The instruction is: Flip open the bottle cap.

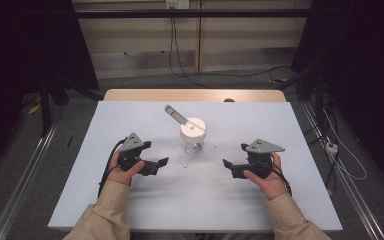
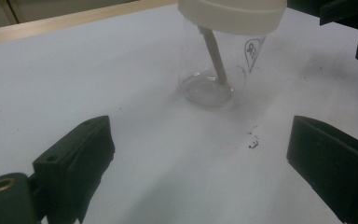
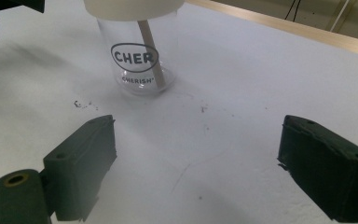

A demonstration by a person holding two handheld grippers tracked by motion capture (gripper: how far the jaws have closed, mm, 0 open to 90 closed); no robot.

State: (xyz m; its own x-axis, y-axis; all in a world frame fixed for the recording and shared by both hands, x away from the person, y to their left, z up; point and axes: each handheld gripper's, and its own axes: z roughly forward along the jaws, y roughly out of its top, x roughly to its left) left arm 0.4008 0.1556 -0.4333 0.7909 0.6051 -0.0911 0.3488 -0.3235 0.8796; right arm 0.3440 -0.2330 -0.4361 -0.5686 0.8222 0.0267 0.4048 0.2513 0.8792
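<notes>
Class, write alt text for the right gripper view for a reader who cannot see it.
A clear glass jar with a white lid stands on a white table, a stick leaning inside it. The right gripper is open before it, black fingers spread wide, empty.

Beige sleeves (image 1: pixel 105 212); black hand-held gripper (image 1: pixel 155 161) with grey triangular plates.

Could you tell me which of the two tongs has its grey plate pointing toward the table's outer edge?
The right tongs: its plate's tip points outward; the left tongs' plate peaks upward.
</notes>
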